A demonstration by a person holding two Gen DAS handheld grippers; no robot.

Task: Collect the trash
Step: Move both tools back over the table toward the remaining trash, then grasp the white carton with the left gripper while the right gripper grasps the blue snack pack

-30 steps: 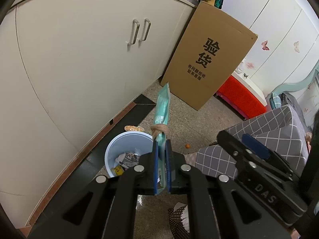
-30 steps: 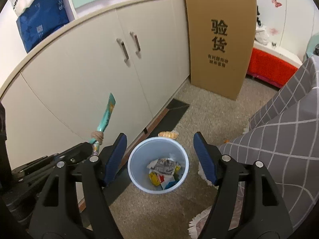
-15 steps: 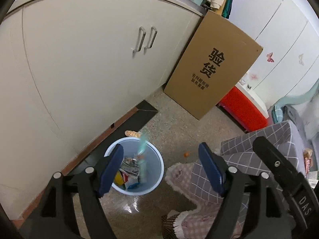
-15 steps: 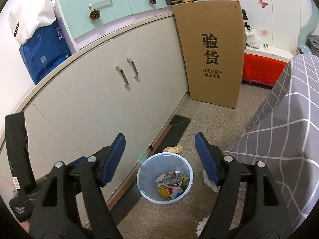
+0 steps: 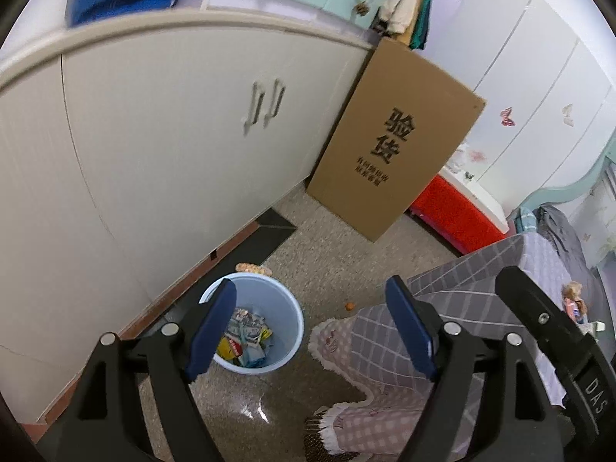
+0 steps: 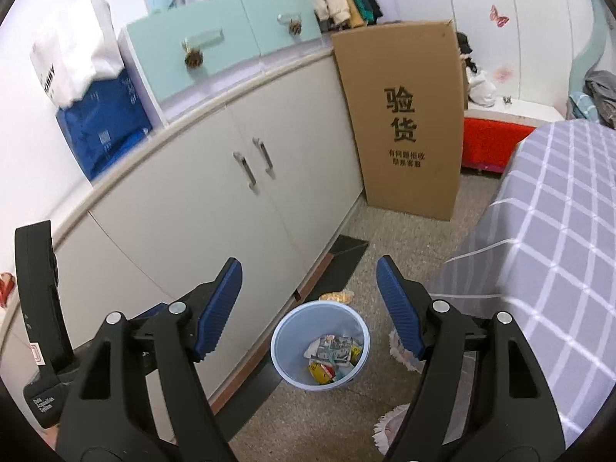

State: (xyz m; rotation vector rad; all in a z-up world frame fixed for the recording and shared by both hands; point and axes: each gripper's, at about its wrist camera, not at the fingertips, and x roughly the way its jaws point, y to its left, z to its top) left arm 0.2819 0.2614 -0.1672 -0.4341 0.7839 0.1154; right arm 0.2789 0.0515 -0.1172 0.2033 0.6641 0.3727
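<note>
A round light-blue plastic waste bin (image 5: 252, 323) (image 6: 320, 346) stands upright on the speckled floor, close to the base of the cream cabinet. It is open at the top. Inside it lies a heap of crumpled wrappers (image 5: 244, 337) (image 6: 333, 356), printed paper in grey and white, with yellow, red and teal pieces. A small orange-yellow snack packet (image 5: 253, 268) (image 6: 337, 296) lies flat on the floor just beside the bin's far rim.

Speckled floor (image 5: 338, 258) carries blue bin (image 5: 287, 310), cardboard box (image 5: 396, 154), orange scrap (image 5: 349, 306).
</note>
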